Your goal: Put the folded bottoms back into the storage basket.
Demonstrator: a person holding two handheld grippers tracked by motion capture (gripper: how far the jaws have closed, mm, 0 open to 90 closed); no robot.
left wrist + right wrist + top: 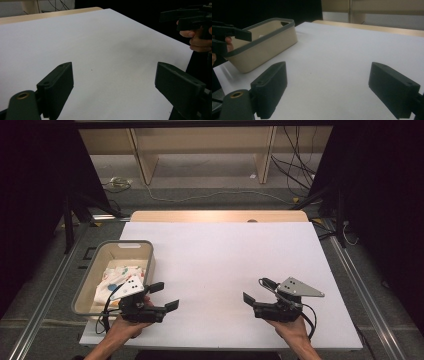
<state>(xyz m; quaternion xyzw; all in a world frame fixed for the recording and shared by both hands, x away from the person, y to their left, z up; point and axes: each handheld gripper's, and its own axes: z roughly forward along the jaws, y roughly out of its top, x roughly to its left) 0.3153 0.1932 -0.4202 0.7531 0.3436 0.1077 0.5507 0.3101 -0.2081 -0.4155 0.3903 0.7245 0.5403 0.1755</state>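
My left gripper hovers over the white table near its front left, held in a hand, its jaws pointing right. In the left gripper view it stands open above bare tabletop, nothing between the jaws. My right gripper is at the front right with its jaws pointing left, towards the other one. In the right gripper view it is open too, and nothing sits between its jaws. A beige bin with a grey rim stands at the table's left edge, just behind my left gripper. A white cloth with coloured spots lies inside it.
In the right gripper view the bin stands at the left. A wooden strip runs along the table's far edge. Beyond it are shelf legs and cables on the floor. Metal rails flank the table.
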